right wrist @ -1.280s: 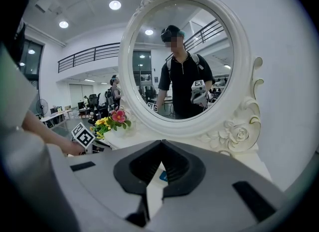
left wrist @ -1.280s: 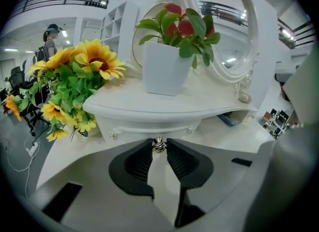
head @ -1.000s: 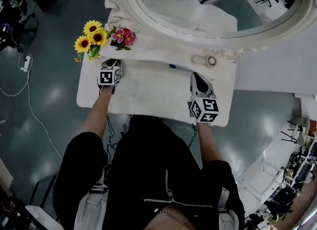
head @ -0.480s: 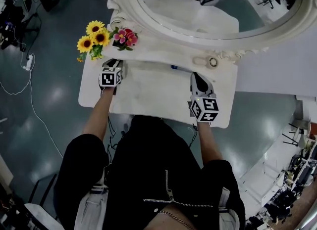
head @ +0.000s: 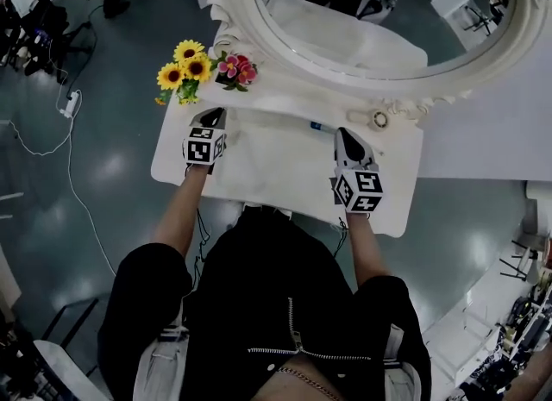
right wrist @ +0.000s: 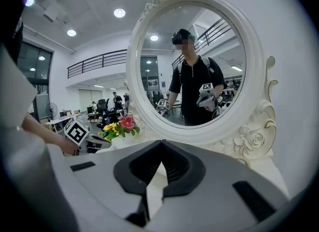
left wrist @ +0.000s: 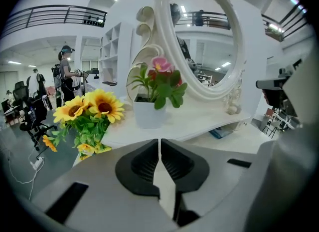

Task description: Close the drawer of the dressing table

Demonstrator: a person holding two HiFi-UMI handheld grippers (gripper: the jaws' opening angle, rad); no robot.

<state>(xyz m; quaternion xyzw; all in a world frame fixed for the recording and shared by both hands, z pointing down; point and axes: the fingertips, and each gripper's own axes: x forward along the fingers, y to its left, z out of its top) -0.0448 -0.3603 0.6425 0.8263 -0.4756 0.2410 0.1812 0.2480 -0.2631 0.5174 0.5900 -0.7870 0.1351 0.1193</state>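
The white dressing table lies below me; its drawer is hidden under the tabletop in every view. My left gripper hovers over the table's left part, just short of the flowers. Its jaws are closing, all but together, with nothing between them. My right gripper is over the right part of the top, pointing at the oval mirror. Its jaws meet at the tips and hold nothing.
Sunflowers and a white pot of pink flowers stand at the back left. A small round item and a blue object lie at the back. The mirror's carved frame rises behind. Cables trail on the floor at left.
My left gripper has lifted a little off the table's left part, toward the flowers. The right gripper has stayed where it was. My head view has shifted slightly.
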